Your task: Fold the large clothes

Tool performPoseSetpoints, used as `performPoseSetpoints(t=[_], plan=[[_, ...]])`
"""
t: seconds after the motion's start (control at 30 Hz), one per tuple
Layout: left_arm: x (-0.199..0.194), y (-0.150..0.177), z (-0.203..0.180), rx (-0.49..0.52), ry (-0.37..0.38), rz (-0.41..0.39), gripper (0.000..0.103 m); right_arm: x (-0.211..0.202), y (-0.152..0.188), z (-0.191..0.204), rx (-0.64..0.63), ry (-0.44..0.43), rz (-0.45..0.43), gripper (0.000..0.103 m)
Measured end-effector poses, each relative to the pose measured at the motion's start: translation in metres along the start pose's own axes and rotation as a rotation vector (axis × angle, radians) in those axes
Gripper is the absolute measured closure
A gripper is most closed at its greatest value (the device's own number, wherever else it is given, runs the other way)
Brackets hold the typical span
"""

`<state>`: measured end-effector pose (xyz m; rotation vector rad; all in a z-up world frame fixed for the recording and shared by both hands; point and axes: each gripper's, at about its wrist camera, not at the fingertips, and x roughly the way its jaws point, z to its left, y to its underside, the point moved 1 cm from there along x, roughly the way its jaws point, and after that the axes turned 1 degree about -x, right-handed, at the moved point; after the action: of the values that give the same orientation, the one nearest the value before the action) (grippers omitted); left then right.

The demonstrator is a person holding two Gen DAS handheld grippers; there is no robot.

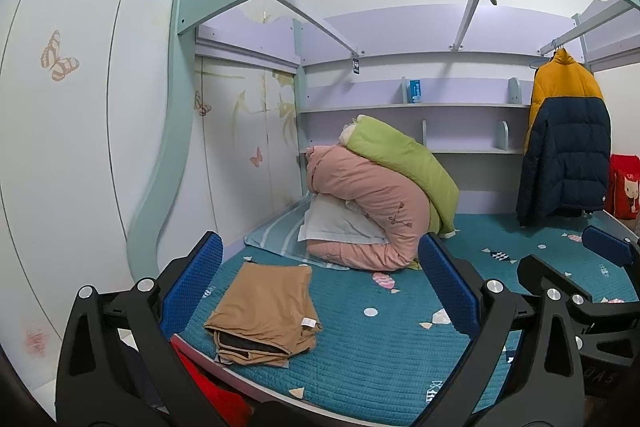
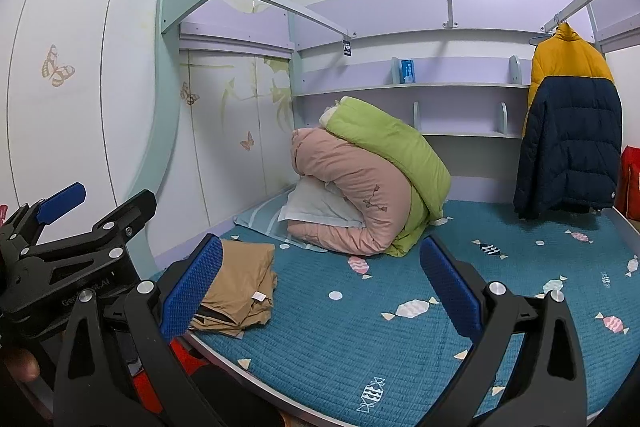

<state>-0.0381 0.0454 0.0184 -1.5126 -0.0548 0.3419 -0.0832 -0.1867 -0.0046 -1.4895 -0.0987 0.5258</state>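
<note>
A tan garment [image 1: 266, 311] lies folded into a flat stack near the bed's front left edge, with a white tag showing; in the right wrist view the tan garment [image 2: 240, 287] sits just behind that gripper's left finger. My left gripper [image 1: 320, 287] hovers open above the front of the bed, the folded stack between its blue pads but apart from them. My right gripper [image 2: 320, 287] is open too, with nothing between its fingers. The right gripper [image 1: 576, 267] also shows at the right edge of the left wrist view, and the left gripper [image 2: 86, 207] at the left of the right wrist view.
The teal quilted mattress [image 2: 360, 339] has bare room at middle and right. Rolled pink and green quilts [image 2: 368, 187] and a pillow sit at the back. A yellow and navy puffer jacket [image 2: 568, 131] hangs at right, beside a red bag [image 1: 624, 187]. Something red [image 1: 212, 387] lies below the bed edge.
</note>
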Motion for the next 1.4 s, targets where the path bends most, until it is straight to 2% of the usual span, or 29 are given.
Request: performPoseSetpoints(t=[1.4], plan=[[-0.009,0.001,-0.002,-0.01,-0.018,-0.001,0.005,0.002,-0.003,0.004,0.004,0.0,0.008,0.008]])
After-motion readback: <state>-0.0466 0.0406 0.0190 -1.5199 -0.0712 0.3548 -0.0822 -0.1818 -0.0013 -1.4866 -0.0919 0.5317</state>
